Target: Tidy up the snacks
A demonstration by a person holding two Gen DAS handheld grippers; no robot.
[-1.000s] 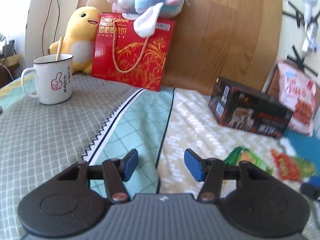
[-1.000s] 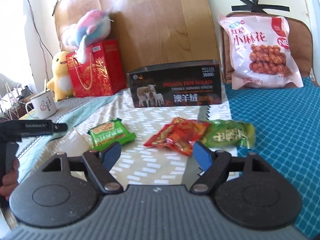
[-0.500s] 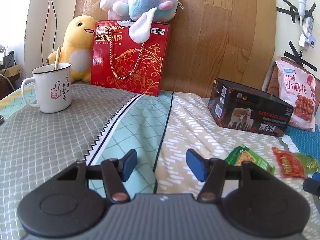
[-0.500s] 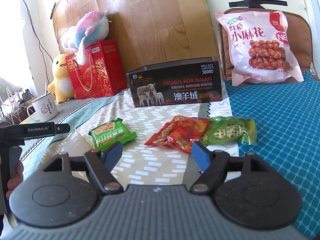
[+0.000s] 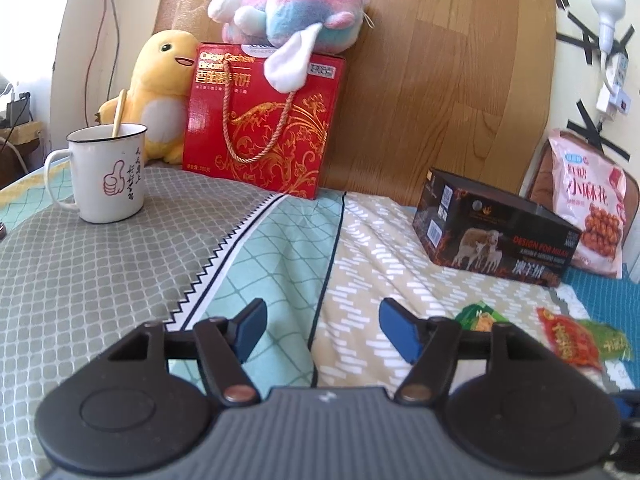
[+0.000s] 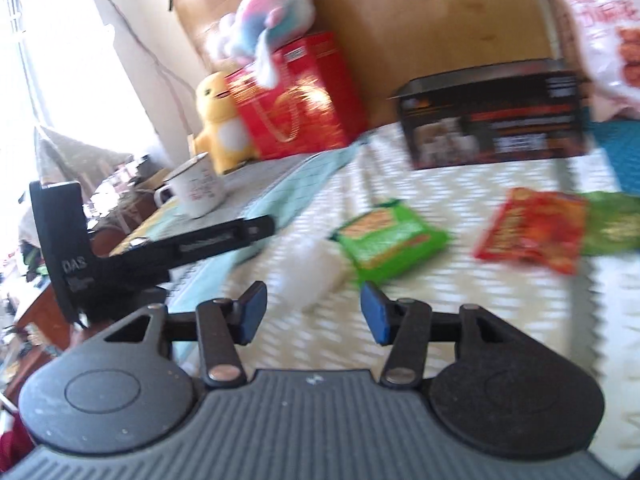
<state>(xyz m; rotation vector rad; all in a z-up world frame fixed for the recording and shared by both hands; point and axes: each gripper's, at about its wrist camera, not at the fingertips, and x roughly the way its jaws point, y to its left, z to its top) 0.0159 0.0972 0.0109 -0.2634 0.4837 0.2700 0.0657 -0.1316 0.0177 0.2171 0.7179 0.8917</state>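
Bright daylight floods in from my left, and the window (image 6: 60,40) is blown out white in the right wrist view. That view smears with motion blur; the black box (image 6: 492,116) lettering is unreadable. My left view stays sharp, colours warm, though the fisheye bends the headboard (image 5: 440,60) at its edges.

Both grippers, left gripper (image 5: 320,328) and right gripper (image 6: 312,312), had blue pads on black linkage arms, copper-coloured rivets, ribbed grey bodies.
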